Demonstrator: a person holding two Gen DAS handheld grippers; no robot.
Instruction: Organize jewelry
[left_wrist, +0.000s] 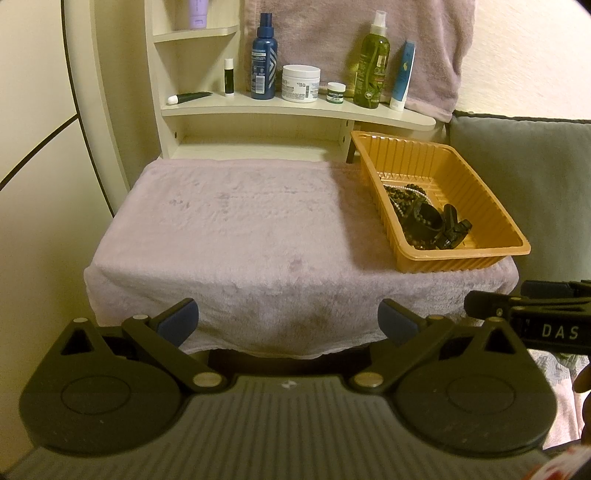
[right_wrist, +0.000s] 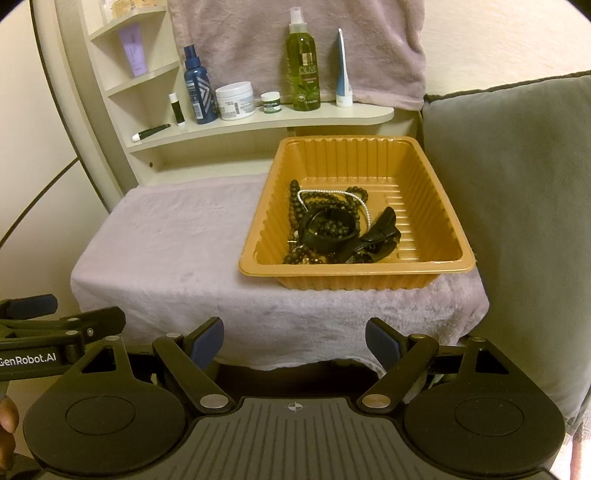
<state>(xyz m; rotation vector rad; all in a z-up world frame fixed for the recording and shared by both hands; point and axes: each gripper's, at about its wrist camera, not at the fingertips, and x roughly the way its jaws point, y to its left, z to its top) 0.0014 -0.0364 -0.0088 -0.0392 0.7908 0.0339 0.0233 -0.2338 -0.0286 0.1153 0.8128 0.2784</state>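
Holding back from table edge, both grippers idle; jewelry (right_wrist: 328, 225) all heaped in orange tray (right_wrist: 369, 275) on towel (right_wrist: 166, 251), right side; I judge either start or finish, cannot tell which; next move, if any, reach into tray; left gripper (left_wrist: 288, 325) fingers spread, empty; right gripper (right_wrist: 293, 341) likewise, level, low.

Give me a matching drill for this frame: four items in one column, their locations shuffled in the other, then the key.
Items
1. dark wooden bead strands
2. tall green olive spray bottle
3. ribbed orange plastic tray
4. small purple tube

Places
A. on the pale lilac towel, right side
B. upper corner shelf, left
C. inside the tray, tangled with a black hair claw clip
D. long lower shelf, beside a blue-and-white tube

Pairs: 1-C, 2-D, 3-A, 4-B
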